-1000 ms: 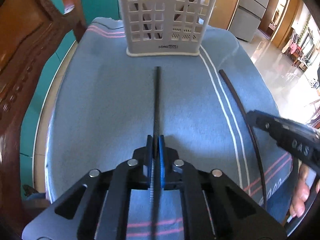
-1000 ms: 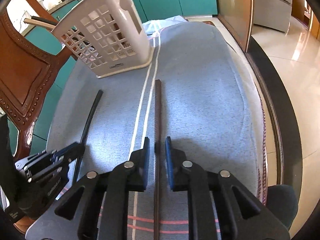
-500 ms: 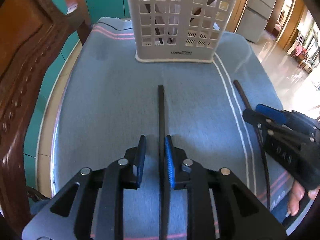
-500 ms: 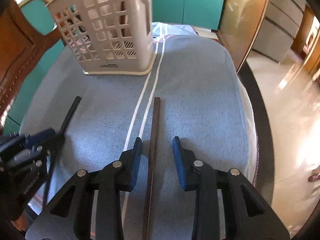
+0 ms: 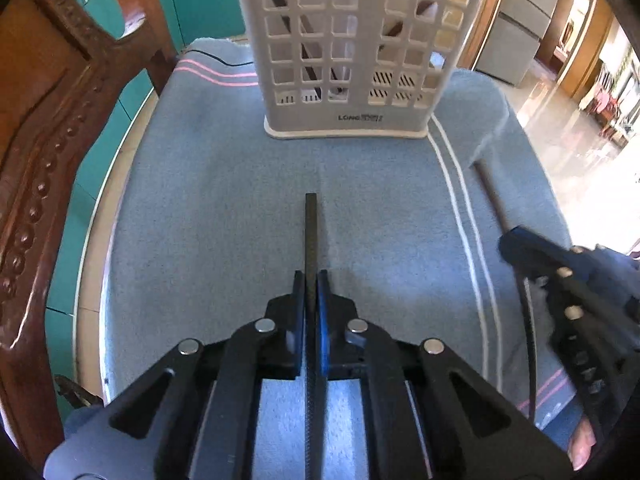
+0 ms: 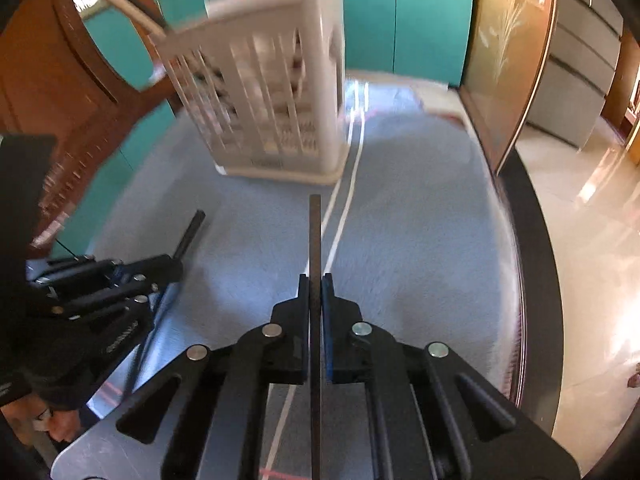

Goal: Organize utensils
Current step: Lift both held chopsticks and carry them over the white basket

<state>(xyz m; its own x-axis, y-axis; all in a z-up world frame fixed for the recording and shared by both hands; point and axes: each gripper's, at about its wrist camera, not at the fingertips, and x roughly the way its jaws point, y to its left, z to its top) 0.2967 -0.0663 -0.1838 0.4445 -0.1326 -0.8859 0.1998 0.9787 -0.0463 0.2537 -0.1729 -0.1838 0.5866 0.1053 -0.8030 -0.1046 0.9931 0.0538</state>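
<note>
Left wrist view
Left gripper: the left gripper [image 5: 311, 286] is clamped on a black chopstick [image 5: 311, 232]; its jaws have just been closing, and the stick sits between the pads.
Held stick: it runs straight ahead along the fingers, its far end short of the basket, likely kept in line so it can be aimed end-first.
Basket: the white slotted utensil basket [image 5: 352, 60] stands upright ahead of the gripper on the surface [image 5: 200, 208], which is covered by a blue cloth; dark sticks already lean inside it.
Right side: the right gripper [image 5: 516, 246] is off to the right, with a brown chopstick [image 5: 490, 196] reaching forward from it.

Right wrist view
Right gripper: the right gripper [image 6: 316, 286] is clamped on the brown chopstick [image 6: 315, 240]; its jaws have just been closing around it.
Held stick: it points ahead toward the basket [image 6: 272, 92], which is blurred and up and to the left of the tip.
Left side: the left gripper [image 6: 172, 266] is low on the left, the black chopstick [image 6: 191, 232] jutting forward from it.
Stage: both sticks appear gripped and the drop into the basket is not yet made.
Next need: each tip probably has to clear the rim before release.
</note>
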